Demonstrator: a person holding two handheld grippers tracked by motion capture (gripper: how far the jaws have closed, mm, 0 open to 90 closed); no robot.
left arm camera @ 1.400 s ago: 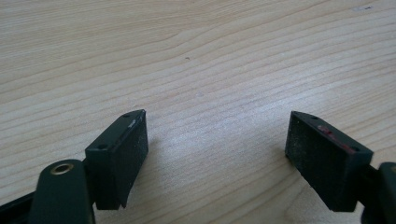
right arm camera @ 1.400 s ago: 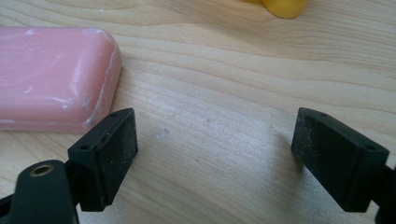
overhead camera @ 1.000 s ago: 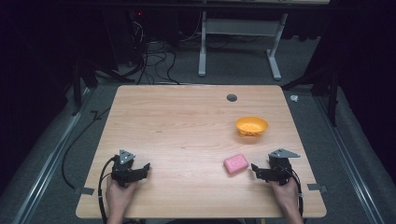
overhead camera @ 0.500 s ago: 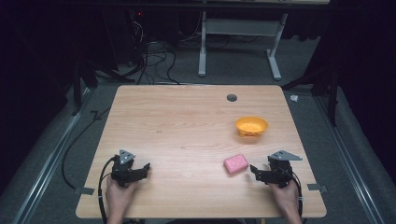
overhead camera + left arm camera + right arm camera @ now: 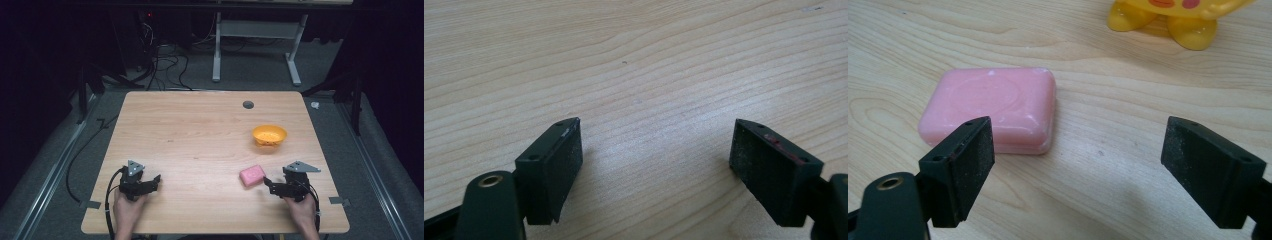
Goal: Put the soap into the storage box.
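Note:
A pink bar of soap [image 5: 252, 175] lies flat on the wooden table [image 5: 200, 135], right of centre near the front. My right gripper [image 5: 267, 183] points left at it from just beside it, open, with nothing between its jaws. In the right gripper view the soap [image 5: 993, 107] lies ahead and left of the right gripper [image 5: 1078, 145], partly behind the left jaw. A yellow bowl [image 5: 269, 135] stands behind the soap, and its feet [image 5: 1173, 20] show at the top of the right gripper view. My left gripper [image 5: 156, 180] rests open at the front left, over bare wood [image 5: 639, 75].
A dark round hole [image 5: 248, 104] sits in the tabletop near the far edge. Beyond the table, cables [image 5: 165, 60] and a white desk frame [image 5: 255, 45] stand on the grey floor. Tape tabs [image 5: 337, 201] mark the front corners.
My right gripper has shifted very slightly beside the soap. The left gripper, the soap and the bowl have not moved.

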